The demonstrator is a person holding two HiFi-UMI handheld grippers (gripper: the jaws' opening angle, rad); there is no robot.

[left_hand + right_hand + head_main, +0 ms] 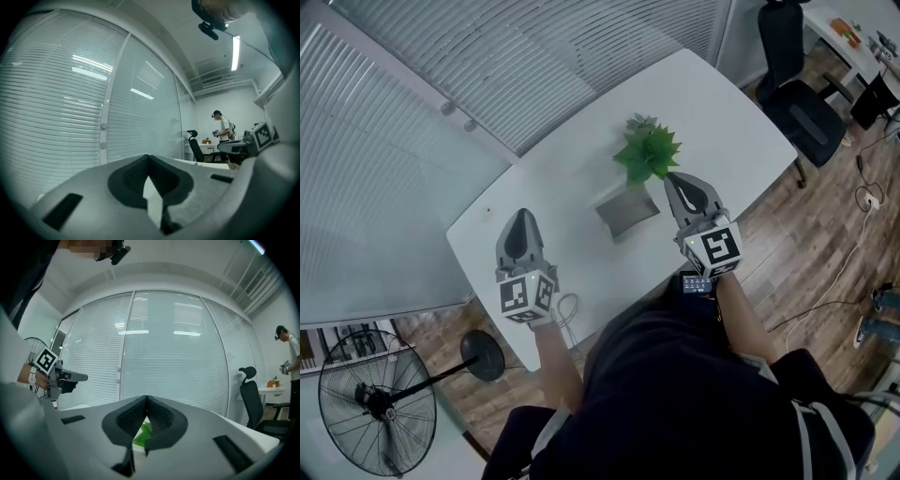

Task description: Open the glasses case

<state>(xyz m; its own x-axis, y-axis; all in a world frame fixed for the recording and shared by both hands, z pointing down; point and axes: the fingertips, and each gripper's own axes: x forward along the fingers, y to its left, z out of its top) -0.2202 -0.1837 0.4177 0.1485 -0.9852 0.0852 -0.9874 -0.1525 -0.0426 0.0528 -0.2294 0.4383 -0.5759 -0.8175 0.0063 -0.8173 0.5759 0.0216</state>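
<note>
1. Grey glasses case [628, 214]: it lies flat on the white table [722, 122], on the person's side of the green plant [648, 150], which stands just beyond it. Its long axis runs crosswise, roughly along the line from one gripper to the other. The lid seam is too small to make out.
2. Right gripper [669, 177]: it is the nearer one, just to the right of the case and level with its far edge, and it aims past the case toward the plant. The jaws are pressed together with nothing pinched; only green leaves show through the gap behind the tips.
3. Left gripper [523, 215]: it is well apart from the case on the left, over the table's near corner. The jaws are likewise closed on nothing.
4. Judgement: neither gripper points at the case. The right one would need to swing inward and spread its jaws, and the left could steady the base.
5. Surface: it is smooth and bare around the case, so the case may slide if pushed.
6. Room, taken from the case: a blind-covered glass wall [441, 66] lies beyond, an office chair [802, 98] to the far right, and a floor fan [370, 398] to the near left on the wooden floor [825, 234].
</note>
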